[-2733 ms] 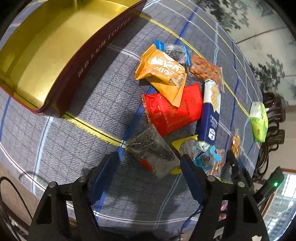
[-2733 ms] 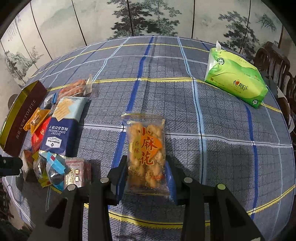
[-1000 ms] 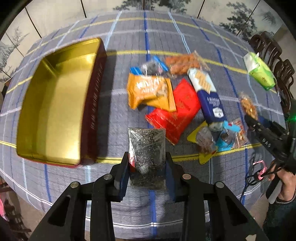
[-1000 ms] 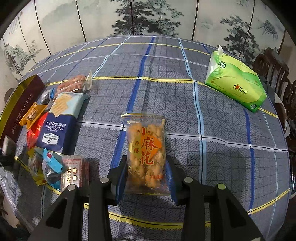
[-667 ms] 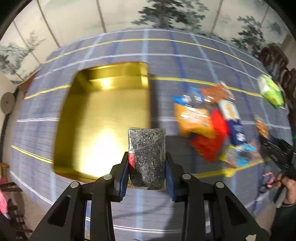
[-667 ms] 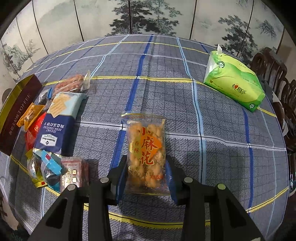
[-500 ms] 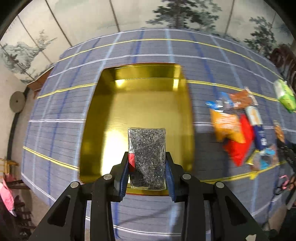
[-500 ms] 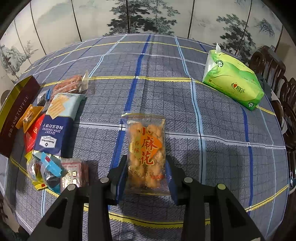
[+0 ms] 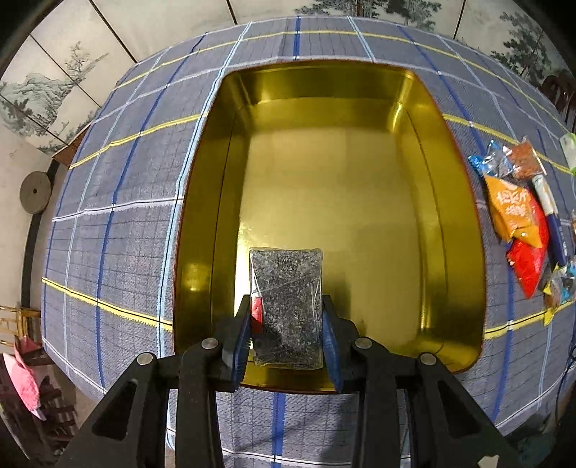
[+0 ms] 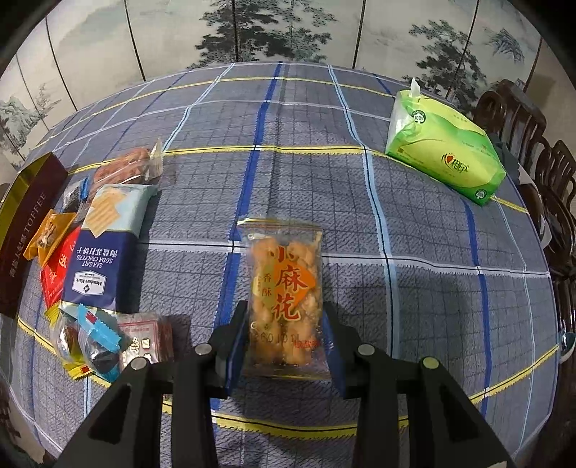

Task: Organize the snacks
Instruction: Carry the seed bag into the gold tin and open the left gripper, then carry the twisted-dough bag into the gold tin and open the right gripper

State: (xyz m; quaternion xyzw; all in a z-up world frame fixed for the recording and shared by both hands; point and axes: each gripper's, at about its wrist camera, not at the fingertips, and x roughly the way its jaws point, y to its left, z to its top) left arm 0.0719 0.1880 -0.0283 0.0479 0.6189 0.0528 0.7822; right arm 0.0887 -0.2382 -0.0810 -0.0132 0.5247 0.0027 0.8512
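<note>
A green tissue pack (image 10: 444,158) lies near the far right edge of the desk (image 10: 414,223), which is covered by a grey-blue checked cloth with blue and yellow lines. Dark wooden chairs (image 10: 540,169) stand just beyond that edge, and painted screen panels (image 10: 252,32) with trees rise behind.

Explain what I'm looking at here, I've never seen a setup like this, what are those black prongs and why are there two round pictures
The black prongs are two-finger grippers, one held in each of a person's hands. Each carries a fisheye camera looking along its fingers, hence two round pictures. The left gripper is clamped on a clear packet of dark seeds, held over an open gold tin. The right gripper is clamped on a bag of fried dough twists above the checked tablecloth. On the cloth lie a cracker pack, other small snacks, and a green tissue pack.
</note>
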